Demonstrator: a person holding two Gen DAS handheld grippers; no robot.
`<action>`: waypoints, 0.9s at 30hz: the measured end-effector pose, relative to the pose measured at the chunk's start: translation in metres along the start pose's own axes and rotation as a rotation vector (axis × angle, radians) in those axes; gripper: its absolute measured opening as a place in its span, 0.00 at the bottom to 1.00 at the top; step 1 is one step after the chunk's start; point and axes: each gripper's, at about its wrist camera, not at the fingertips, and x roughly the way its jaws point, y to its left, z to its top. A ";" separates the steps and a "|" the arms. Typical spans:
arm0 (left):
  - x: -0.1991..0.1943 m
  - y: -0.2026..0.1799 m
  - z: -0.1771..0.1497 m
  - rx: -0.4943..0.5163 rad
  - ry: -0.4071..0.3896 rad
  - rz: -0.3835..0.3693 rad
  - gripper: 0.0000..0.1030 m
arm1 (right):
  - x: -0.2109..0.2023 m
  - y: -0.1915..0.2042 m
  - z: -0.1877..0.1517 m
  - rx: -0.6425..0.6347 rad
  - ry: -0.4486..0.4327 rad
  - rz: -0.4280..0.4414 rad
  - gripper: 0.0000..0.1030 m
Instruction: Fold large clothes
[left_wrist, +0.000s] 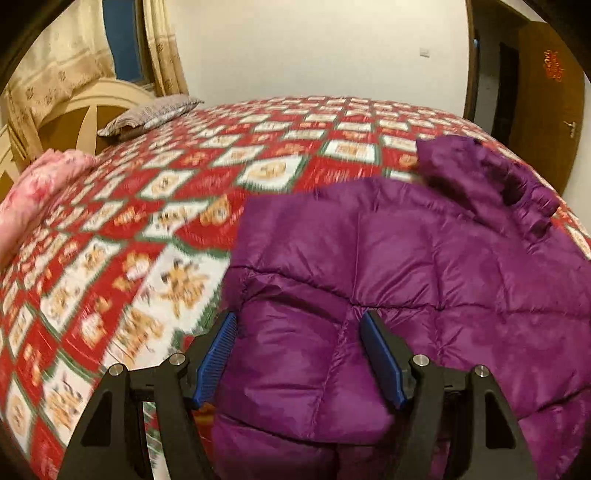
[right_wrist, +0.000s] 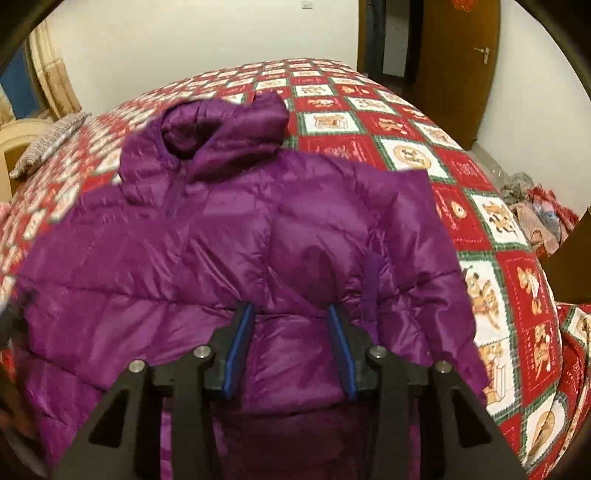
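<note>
Black linkage arms and blue pads frame the bottom of both views, and between them bulges a purple quilted puffer jacket (left_wrist: 424, 266). In the left wrist view the left gripper (left_wrist: 299, 325) has its jaws spread wide, with a puffy fold of the jacket's near edge filling the gap between the pads; whether the blue pads (left_wrist: 216, 358) actually press the fabric cannot be told. In the right wrist view the right gripper (right_wrist: 291, 321) is likewise spread, though less widely, and a padded section of the same jacket sits between its pads (right_wrist: 240, 350), seemingly touching both.

That jacket lies spread across a bed, its hood (right_wrist: 225, 133) bunched at the far end and a dark purple zipper strip (right_wrist: 371, 284) running just right of the right gripper's fingers. Its near hem drops out of sight below both grippers, and the far left portion is smeared by motion blur in the right wrist view.

Both grippers point forward and slightly down over the bed, roughly level.

Beneath the jacket is a red, white and green patterned bedspread (left_wrist: 147, 229). A grey patterned pillow (left_wrist: 151, 114) rests near the headboard (left_wrist: 74, 122), a pink floral quilt (left_wrist: 33, 192) lies at the left edge, and a brown wooden door (right_wrist: 469, 66) stands beyond the bed.
</note>
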 end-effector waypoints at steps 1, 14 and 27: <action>0.000 0.000 0.001 -0.006 0.001 0.003 0.71 | -0.005 0.000 0.007 0.027 -0.023 0.023 0.55; 0.011 0.022 -0.005 -0.140 0.027 -0.068 0.85 | 0.061 0.037 0.129 0.237 -0.071 0.094 0.79; 0.011 0.021 -0.006 -0.141 0.020 -0.068 0.86 | 0.120 0.048 0.140 0.186 0.053 -0.003 0.27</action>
